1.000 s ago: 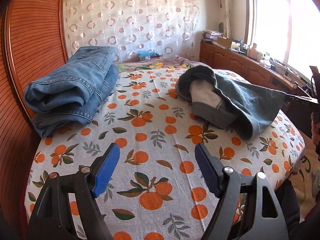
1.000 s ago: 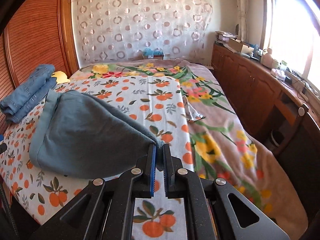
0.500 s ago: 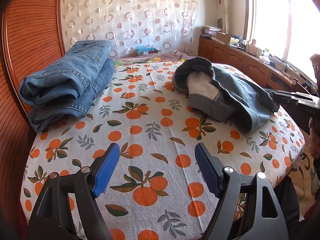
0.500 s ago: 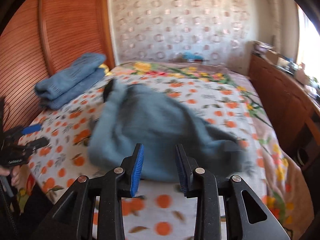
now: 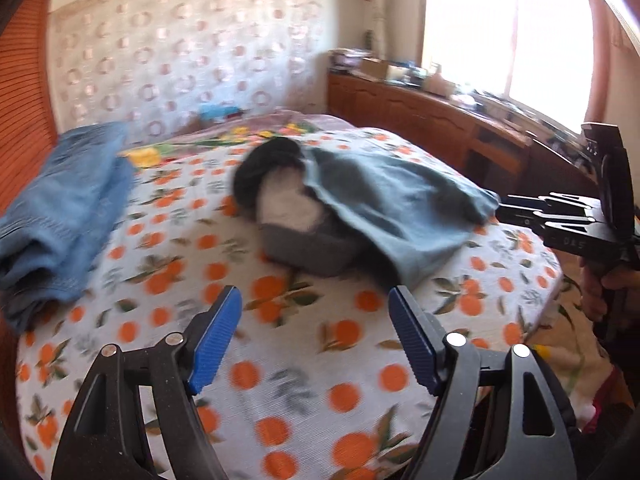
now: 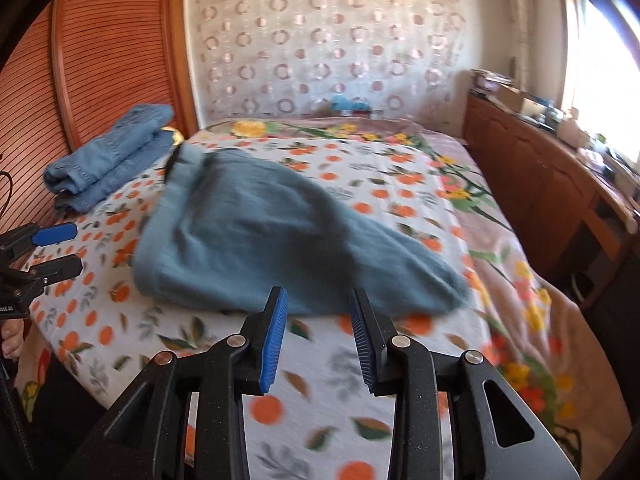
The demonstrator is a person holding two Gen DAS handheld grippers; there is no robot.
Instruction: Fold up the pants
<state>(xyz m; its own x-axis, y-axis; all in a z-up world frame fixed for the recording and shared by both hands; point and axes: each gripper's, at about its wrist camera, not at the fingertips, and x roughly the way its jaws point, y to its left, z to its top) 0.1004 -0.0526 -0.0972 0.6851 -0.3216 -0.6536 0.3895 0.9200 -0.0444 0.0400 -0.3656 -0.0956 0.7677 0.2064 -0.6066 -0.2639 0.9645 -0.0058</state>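
Crumpled grey-blue pants (image 5: pixel 392 216) lie in a heap on the orange-print bed cover (image 5: pixel 280 360), their white lining showing at the waistband. In the right wrist view the pants (image 6: pixel 260 248) spread just beyond my right gripper (image 6: pixel 319 294), which is open, with nothing between its blue pads. My left gripper (image 5: pixel 315 296) hovers over the bare cover short of the heap; its jaws are closing from wide with nothing between them. The right gripper (image 5: pixel 516 210) shows beside the pants' right tip, and the left gripper (image 6: pixel 64 248) at the bed's left edge.
A stack of folded blue jeans (image 5: pixel 60 216) sits at the bed's left side against a ribbed wooden panel (image 6: pixel 100 60). Wooden cabinets (image 6: pixel 540 184) with clutter run along the right under a bright window. A patterned curtain hangs behind the bed.
My right gripper let go of the pants' corner, opened and drew back; the fabric dropped onto the bed. The left gripper swung toward the heap, its jaws slightly narrower.
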